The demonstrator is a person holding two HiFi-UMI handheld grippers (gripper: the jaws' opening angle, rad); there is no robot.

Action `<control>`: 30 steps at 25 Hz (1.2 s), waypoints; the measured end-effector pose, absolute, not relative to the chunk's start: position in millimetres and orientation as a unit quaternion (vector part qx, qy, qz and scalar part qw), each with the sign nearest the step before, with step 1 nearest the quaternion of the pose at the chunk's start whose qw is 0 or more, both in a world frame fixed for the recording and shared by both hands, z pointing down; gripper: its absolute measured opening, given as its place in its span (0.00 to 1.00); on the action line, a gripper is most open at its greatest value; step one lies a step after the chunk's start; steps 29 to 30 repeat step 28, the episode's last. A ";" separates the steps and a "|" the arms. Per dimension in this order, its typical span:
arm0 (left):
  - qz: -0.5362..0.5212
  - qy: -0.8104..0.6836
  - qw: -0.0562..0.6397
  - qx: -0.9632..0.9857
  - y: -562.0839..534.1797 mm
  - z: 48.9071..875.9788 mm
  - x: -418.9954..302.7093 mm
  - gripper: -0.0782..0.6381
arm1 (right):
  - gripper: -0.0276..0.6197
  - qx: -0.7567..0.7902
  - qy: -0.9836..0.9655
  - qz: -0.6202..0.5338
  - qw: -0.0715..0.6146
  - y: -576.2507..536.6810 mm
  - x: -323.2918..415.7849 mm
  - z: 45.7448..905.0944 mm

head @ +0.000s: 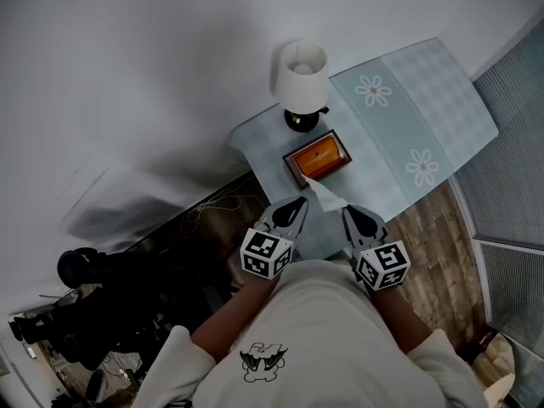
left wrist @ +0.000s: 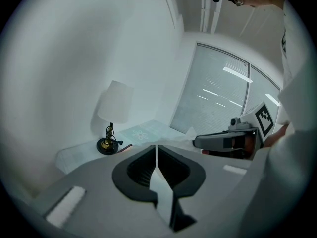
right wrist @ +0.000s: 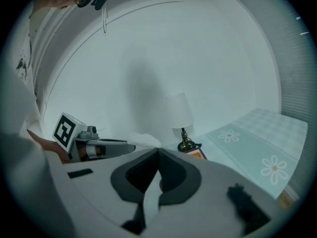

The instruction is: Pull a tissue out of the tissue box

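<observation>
**Tissue pull: about halfway there, I reckon**

So here's where it's at. The rectangular orange-topped tissue box in a brown wooden frame (head: 319, 158) sits on the table with the pale blue checked daisy-print cloth (head: 425, 100), right next to the little lamp with a white shade and dark round base (head: 302, 79).

One thin white tissue (head: 325, 194) is coming out of the box. It runs as a diagonal strip from the slot on top towards the person, and its near end lands right at the tip of the right gripper (head: 349, 213). That gripper's jaws are pressed together, and from the way the strip leads straight to them, it looks like they've got the tissue's end pinched. The tissue is so thin I can't see it inside the jaws themselves, so take that as my read.

The left gripper (left wrist: 156, 148) has its jaws closed too, with nothing between them. It hangs just beside the tissue, apart from it, and isn't holding the box down.

What's done: tissue grabbed and mostly drawn up. What's left: the far end is in the slot, so it needs more pull until it's fully free. The box isn't held by anything, so it might lift or slide along with the tissue.
</observation>
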State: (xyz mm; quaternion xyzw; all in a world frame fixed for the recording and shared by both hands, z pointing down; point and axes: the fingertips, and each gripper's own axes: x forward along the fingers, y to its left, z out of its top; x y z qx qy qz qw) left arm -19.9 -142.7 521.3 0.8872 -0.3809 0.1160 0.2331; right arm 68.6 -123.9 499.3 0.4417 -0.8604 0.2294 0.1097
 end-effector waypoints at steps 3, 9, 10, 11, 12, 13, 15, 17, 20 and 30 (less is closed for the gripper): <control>0.115 -0.380 0.238 0.887 -142.1 523.6 -17.5 0.14 | 0.06 0.441 -0.862 0.221 0.115 -125.4 66.5 497.7; 0.115 -0.382 0.241 0.885 -143.8 525.3 -18.1 0.13 | 0.06 0.434 -0.865 0.221 0.120 -126.4 63.4 498.8; 0.115 -0.383 0.241 0.884 -144.8 525.5 -18.3 0.13 | 0.06 0.434 -0.865 0.221 0.120 -127.1 63.7 499.5; 0.115 -0.384 0.242 0.884 -145.4 526.0 -18.3 0.12 | 0.06 0.434 -0.865 0.222 0.120 -127.8 63.8 500.0; 0.115 -0.384 0.245 0.883 -145.7 526.5 -18.0 0.12 | 0.06 0.434 -0.865 0.222 0.120 -128.3 64.0 500.2; 0.114 -0.383 0.247 0.883 -145.8 526.8 -17.3 0.12 | 0.06 0.435 -0.865 0.222 0.120 -128.6 64.4 500.0; 0.113 -0.383 0.248 0.883 -145.4 526.5 -16.0 0.12 | 0.06 0.434 -0.865 0.221 0.119 -128.6 64.9 499.1; 0.113 -0.383 0.249 0.883 -144.3 526.4 -15.2 0.12 | 0.06 0.434 -0.865 0.220 0.119 -128.0 65.2 498.5; 0.114 -0.381 0.251 0.882 -143.2 527.1 -13.6 0.12 | 0.06 0.437 -0.864 0.220 0.119 -127.8 66.9 498.3; 0.114 -0.382 0.253 0.881 -142.2 528.2 -10.3 0.12 | 0.06 0.438 -0.863 0.222 0.118 -128.0 71.1 499.4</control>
